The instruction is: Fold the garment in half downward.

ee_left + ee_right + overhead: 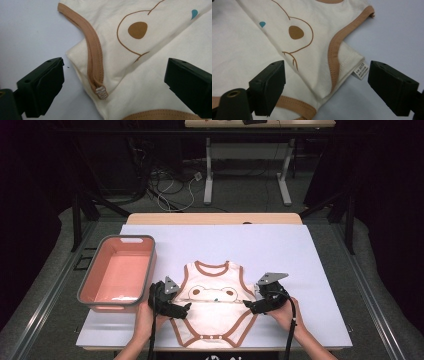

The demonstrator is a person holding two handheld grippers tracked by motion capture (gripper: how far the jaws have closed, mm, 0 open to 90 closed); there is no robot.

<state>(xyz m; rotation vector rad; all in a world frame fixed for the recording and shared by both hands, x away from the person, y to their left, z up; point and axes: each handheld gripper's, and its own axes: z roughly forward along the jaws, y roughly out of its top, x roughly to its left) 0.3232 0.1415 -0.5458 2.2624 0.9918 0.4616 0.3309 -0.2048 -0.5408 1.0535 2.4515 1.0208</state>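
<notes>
Left gripper (112,82): jaws wide open, nothing held, straddling the side edge of the baby bodysuit (150,62) at the fold, where the tan binding (93,50) ends in a small stitched tab. Right gripper (325,87): jaws also wide open, empty, straddling the opposite side edge. A white care label (361,70) sticks out of the side seam there; small print on it, too fine to read.

Bodysuit is cream with tan trim and a bear face print with brown eyes and a small teal mark. No brand writing visible.

High view: left gripper (181,309) and right gripper (251,305) sit at the garment's two sides, both hands on them. Bodysuit (214,312) lies flat near the front edge of the desk (280,245), about centre, neck toward the far edge, snaps toward the front. Pink tub (87,285) with grey rim sits at the desk's left edge, just beside the left gripper.
</notes>
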